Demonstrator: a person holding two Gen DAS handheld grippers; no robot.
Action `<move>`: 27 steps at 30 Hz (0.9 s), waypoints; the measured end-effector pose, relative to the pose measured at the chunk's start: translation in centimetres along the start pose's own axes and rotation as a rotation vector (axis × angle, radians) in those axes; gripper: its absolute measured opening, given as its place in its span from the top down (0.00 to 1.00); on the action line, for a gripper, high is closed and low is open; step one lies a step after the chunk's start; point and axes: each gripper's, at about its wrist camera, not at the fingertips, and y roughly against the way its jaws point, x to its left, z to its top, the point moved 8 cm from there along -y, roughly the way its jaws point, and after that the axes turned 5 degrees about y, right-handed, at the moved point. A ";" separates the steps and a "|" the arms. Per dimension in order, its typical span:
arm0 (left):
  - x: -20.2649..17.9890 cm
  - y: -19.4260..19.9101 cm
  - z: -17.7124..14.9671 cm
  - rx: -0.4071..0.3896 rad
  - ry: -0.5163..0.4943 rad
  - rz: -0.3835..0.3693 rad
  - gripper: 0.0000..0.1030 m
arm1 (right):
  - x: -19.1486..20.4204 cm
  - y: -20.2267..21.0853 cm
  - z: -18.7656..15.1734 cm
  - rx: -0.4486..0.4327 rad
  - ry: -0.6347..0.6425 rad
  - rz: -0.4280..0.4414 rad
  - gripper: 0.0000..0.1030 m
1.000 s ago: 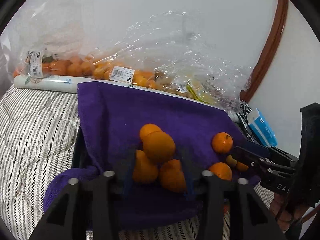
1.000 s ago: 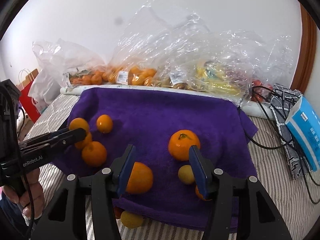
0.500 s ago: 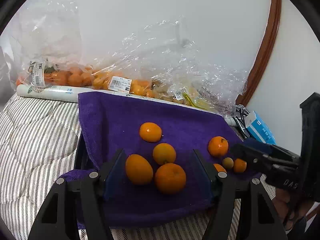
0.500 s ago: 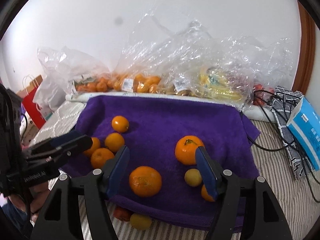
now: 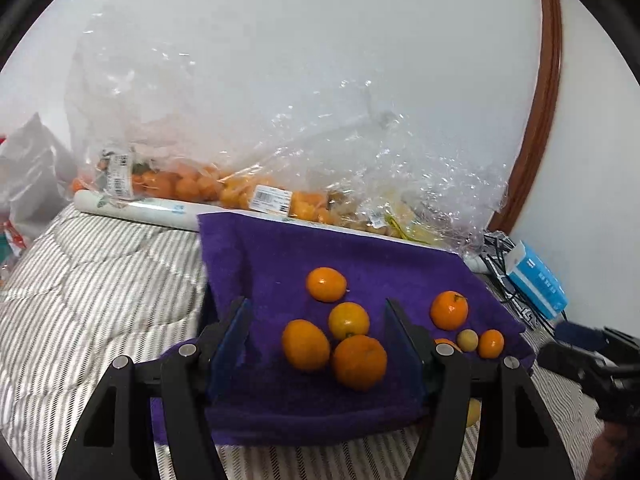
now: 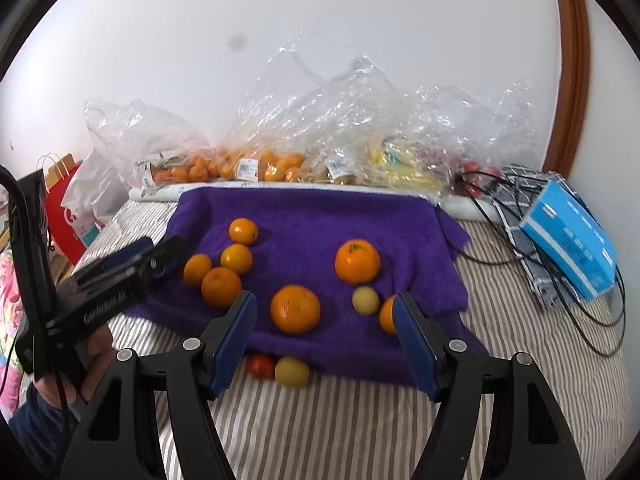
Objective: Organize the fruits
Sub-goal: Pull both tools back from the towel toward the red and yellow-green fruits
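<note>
The purple towel (image 6: 312, 216) on the striped bed (image 6: 360, 420) serves as landmark. At its left part, a cluster of four oranges (image 6: 224, 264) is seen; a second ago one of these was enclosed by the left gripper (image 5: 316, 344), whose fingers (image 5: 234, 336) are now parted, with nothing pressed between them. At the towel's front centre, a large orange (image 6: 295, 309) is left lying free where it was formerly clamped by the right gripper (image 6: 324, 336); its fingers (image 6: 412, 344) are spread wide and clear of the fruit. Both releases are judged complete, and both grippers are drawn back. Off the towel's front edge, a yellow fruit (image 6: 292, 371) and a red fruit (image 6: 260, 366) remain to be gathered.
</note>
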 end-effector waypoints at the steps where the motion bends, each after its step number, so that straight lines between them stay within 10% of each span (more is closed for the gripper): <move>1: 0.2 0.2 -0.1 0.004 0.006 0.001 0.37 | 0.1 0.3 -0.5 0.007 0.001 0.004 0.32; 27: 3.0 4.6 -4.1 0.063 0.006 0.038 0.37 | 3.1 -1.0 -6.9 0.092 -0.058 0.043 0.59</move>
